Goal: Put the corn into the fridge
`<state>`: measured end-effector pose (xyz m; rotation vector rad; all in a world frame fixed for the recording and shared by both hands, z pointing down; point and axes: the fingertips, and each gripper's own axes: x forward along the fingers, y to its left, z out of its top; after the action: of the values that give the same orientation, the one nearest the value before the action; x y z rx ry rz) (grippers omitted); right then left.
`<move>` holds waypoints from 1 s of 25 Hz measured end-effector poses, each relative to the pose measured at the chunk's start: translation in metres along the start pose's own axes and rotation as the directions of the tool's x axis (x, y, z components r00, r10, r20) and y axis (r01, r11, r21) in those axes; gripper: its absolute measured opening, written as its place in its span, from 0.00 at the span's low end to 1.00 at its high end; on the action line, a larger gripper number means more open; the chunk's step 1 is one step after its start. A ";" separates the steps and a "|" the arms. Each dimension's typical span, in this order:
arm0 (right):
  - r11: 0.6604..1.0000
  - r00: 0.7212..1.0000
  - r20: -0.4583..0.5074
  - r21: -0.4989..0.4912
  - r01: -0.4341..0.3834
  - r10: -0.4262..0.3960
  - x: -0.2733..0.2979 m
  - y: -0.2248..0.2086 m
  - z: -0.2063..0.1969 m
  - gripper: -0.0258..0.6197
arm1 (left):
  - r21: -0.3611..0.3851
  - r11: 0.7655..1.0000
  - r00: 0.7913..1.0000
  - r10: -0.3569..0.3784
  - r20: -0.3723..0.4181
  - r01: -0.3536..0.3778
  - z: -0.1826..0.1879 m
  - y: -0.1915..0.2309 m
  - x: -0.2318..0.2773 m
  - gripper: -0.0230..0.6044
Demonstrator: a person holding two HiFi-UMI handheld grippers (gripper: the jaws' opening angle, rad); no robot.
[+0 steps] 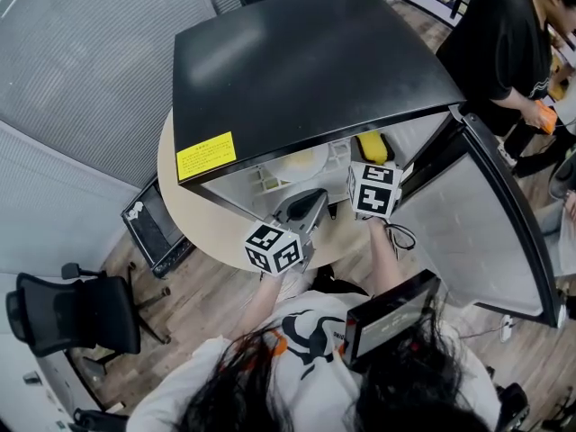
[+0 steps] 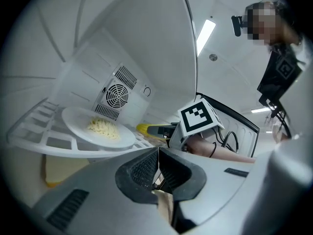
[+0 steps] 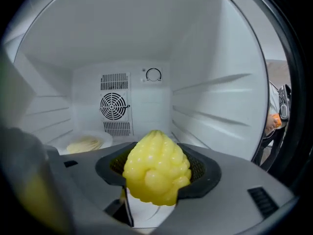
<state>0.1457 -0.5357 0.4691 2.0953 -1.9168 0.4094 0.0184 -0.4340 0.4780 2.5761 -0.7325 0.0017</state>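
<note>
The yellow corn [image 3: 156,168] is clamped tip-forward in my right gripper [image 3: 157,180], which is shut on it and reaches into the white fridge [image 3: 146,43]. In the head view the corn [image 1: 373,145] shows just inside the fridge opening, ahead of the right gripper [image 1: 372,156]. My left gripper [image 1: 309,203] hovers at the fridge's front edge, left of the right one. Its jaws [image 2: 157,163] are pressed together with nothing between them. The left gripper view also catches the corn [image 2: 145,128] to the right of the plate.
A white plate of noodles [image 2: 98,126] sits on the fridge's wire shelf [image 2: 29,131], at the left. The fridge door [image 1: 490,214] stands open to the right. The fridge rests on a round table [image 1: 175,187]. A person [image 1: 504,43] stands behind at right.
</note>
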 end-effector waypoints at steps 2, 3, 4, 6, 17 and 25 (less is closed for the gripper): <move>1.000 1.000 -0.011 -0.031 0.004 -0.004 0.002 0.001 0.000 0.44 | -0.002 1.000 1.000 0.010 0.001 -0.010 0.000 0.003 -0.003 0.06; 0.999 1.000 -0.014 -0.041 0.003 -0.004 0.003 0.003 -0.001 0.44 | -0.004 1.000 1.000 0.014 0.000 -0.014 -0.001 0.004 -0.004 0.05; 0.999 1.000 -0.018 -0.051 0.002 -0.003 0.002 0.004 -0.003 0.44 | -0.004 1.000 1.000 0.016 0.000 -0.016 -0.001 0.004 -0.005 0.06; 0.997 1.000 -0.031 -0.081 -0.004 0.002 0.003 0.006 -0.008 0.44 | -0.004 1.000 1.000 0.017 0.000 -0.017 -0.002 0.004 -0.007 0.05; 0.998 1.000 0.016 -0.064 -0.020 0.021 -0.010 0.011 -0.005 0.45 | -0.005 1.000 1.000 0.020 0.001 -0.019 -0.005 0.001 -0.013 0.06; 0.998 0.993 0.107 -0.051 -0.045 0.051 -0.060 0.019 0.023 0.45 | -0.005 1.000 1.000 0.004 0.004 -0.004 -0.010 -0.010 -0.023 0.06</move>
<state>0.1228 -0.4908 0.4249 2.0837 -2.0200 0.2607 0.0052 -0.4111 0.4798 2.5709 -0.7388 -0.0045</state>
